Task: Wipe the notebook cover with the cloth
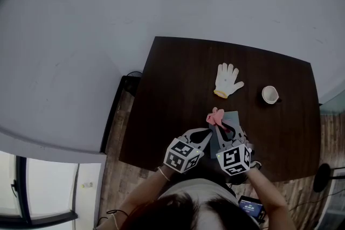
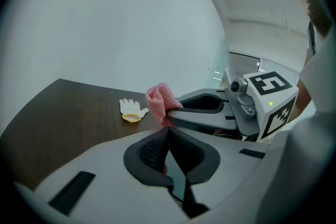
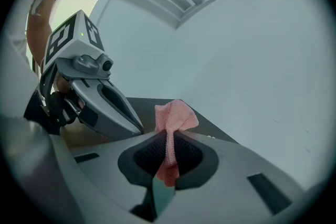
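A pink cloth (image 1: pixel 215 115) sticks out bunched from my right gripper (image 1: pixel 222 125), which is shut on it; in the right gripper view the cloth (image 3: pixel 176 116) runs down between the jaws of that gripper (image 3: pixel 169 138). A dark grey notebook (image 1: pixel 232 119) lies near the table's front edge under both grippers. My left gripper (image 1: pixel 209 136) meets its left edge. In the left gripper view its jaws (image 2: pixel 168 132) are closed on a thin dark glossy slab (image 2: pixel 179 182), which looks like the notebook. The right gripper's fingers (image 2: pixel 202 113) with the cloth (image 2: pixel 159 103) sit just ahead.
On the dark brown table (image 1: pixel 172 94) lie a white work glove (image 1: pixel 227 79) and, to its right, a white cup (image 1: pixel 270 94). The table's front edge is close to the person. A black cabinet (image 1: pixel 123 95) stands at the table's left side.
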### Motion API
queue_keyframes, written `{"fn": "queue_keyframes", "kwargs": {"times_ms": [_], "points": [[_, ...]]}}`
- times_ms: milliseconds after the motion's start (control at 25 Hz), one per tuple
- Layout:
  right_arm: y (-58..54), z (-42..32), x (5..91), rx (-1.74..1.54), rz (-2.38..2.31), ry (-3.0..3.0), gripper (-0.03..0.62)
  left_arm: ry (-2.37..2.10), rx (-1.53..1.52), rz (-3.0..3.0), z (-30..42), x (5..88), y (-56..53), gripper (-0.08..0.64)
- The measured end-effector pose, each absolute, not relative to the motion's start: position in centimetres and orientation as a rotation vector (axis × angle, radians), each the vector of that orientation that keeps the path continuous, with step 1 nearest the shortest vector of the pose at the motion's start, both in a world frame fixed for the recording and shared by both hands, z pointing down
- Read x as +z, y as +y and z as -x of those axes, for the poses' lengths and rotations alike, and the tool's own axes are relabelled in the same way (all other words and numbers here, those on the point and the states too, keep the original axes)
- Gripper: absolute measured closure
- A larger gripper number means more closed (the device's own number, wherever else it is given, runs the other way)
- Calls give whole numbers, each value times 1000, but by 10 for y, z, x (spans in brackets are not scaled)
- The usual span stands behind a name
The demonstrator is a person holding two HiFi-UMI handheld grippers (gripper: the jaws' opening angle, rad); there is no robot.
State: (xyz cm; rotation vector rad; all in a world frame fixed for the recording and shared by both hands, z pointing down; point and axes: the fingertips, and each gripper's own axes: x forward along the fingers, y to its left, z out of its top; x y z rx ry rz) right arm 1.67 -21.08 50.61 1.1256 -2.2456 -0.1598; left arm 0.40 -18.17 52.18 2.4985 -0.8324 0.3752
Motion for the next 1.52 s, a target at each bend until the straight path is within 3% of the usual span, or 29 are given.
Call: {"fn": "queue_keyframes", "kwargs": {"times_ms": [880, 1520], "points": [[-251, -9, 611, -98, -851, -2148, 555, -714, 611, -2274, -4, 636, -201, 541], [-260, -5, 655, -34, -724, -2082, 555, -629, 731, -2217, -20, 659, -187, 541]]}}
